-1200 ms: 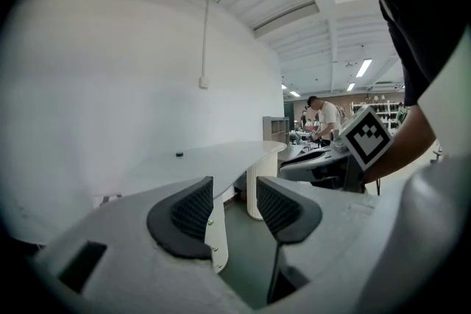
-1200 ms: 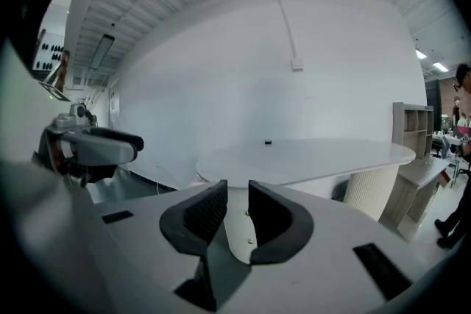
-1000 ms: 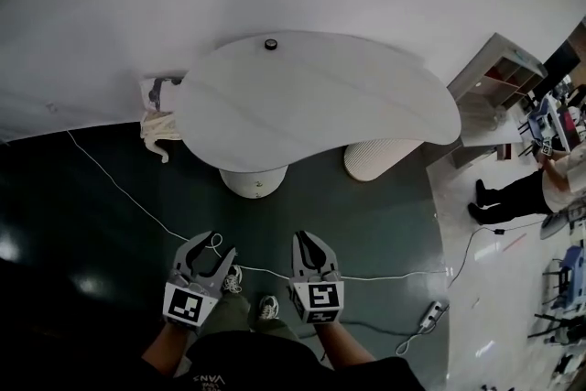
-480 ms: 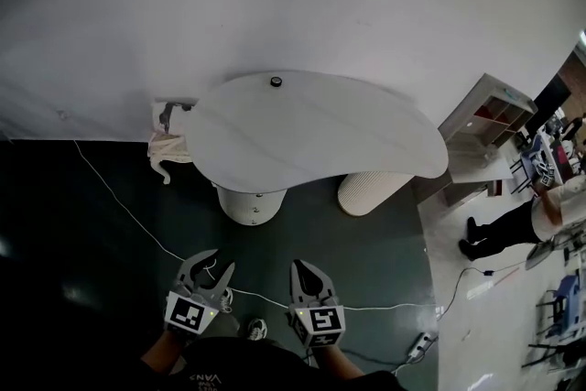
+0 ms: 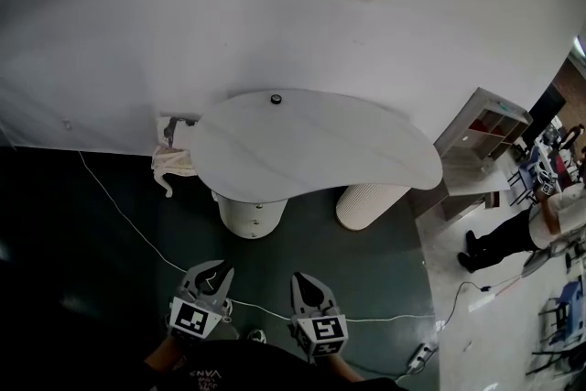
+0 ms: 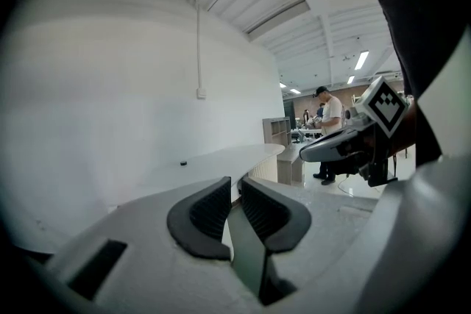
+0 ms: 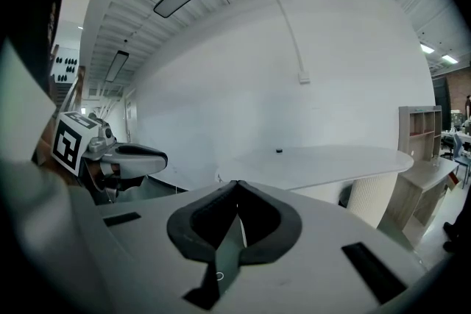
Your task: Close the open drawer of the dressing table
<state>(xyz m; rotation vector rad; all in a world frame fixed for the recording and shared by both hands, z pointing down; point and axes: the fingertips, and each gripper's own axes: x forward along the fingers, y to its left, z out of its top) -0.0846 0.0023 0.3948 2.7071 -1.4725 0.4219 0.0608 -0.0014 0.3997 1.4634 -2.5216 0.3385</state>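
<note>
Our left tongs (image 5: 212,270) have just been closing to a narrow gap, with nothing between. Our right tongs (image 5: 308,279) are shut and empty. Both hang well apart from the table (image 5: 311,146) at the far wall. The drawers (image 5: 249,215) sit under its left end, and we cannot tell which is open. A cord (image 5: 137,229) crosses the floor between and could trip us.

Head view: high, facing steeply down; dressing table (image 5: 320,146) well off at 12 o'clock. Both gripper views face it nearly level, sharing its top.
</note>
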